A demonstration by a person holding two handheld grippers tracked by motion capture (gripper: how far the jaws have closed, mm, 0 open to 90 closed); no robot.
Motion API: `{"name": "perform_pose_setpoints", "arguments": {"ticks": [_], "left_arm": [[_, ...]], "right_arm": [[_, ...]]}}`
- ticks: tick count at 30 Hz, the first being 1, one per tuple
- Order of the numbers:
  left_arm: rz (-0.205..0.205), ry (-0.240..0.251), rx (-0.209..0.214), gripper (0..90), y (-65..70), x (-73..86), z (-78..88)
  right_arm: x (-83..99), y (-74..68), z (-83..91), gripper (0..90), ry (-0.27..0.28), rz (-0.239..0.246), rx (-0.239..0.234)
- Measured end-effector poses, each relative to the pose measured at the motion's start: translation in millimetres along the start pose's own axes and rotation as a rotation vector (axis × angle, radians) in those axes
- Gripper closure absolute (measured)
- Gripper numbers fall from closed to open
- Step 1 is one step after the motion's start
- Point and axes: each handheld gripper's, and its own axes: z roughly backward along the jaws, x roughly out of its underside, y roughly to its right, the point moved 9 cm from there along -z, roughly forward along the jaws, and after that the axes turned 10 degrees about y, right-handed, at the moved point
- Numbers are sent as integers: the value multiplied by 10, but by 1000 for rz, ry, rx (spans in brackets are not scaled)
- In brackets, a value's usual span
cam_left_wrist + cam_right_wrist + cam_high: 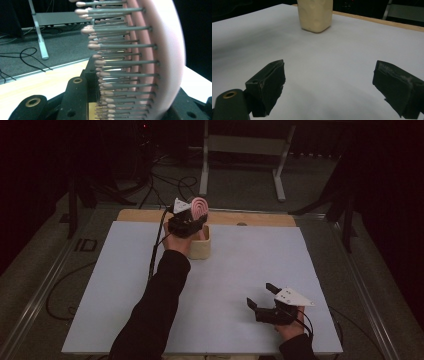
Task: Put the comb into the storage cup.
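Note:
A pink hairbrush [200, 207] with grey, pink-tipped bristles stands upright in my left gripper [191, 221], which is shut on its lower part. In the left gripper view the brush head [163, 62] rises between the black jaws, bristles pointing left. The gripper hangs right over a cream, square-sided container [201, 246] at the table's far middle. My right gripper [261, 295] rests low near the front right of the table, open, with nothing between its jaws. Seen from the right gripper [329, 85], the container [315, 15] stands well ahead on the white surface.
A white sheet [240, 270] covers the table, with a wooden strip [260, 219] showing at the far edge. Beyond it on the dark floor are a metal frame stand [244, 150] and loose cables [165, 182].

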Motion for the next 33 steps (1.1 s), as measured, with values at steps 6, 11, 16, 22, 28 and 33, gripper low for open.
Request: {"name": "perform_pose_setpoints", "arguments": {"ticks": [6,11,16,22,28,33], "left_arm": [[17,0,1,619,-10,60,1],[25,-21,0,620,-19,170,-18],[19,-30,-1,618,-4,213,-40],[26,-39,1,613,4,251,-57],[30,-41,-5,614,-33,246,-54],[33,-48,-18,616,-78,253,-56]], "right_arm": [[6,1,-5,106,-4,1,2],[9,-5,-9,106,-4,3,-2],[10,-2,-8,106,-6,2,0],[10,-3,-9,106,-5,2,-1],[12,-4,-14,106,-7,3,-1],[14,-7,-16,106,-8,7,-1]]}}
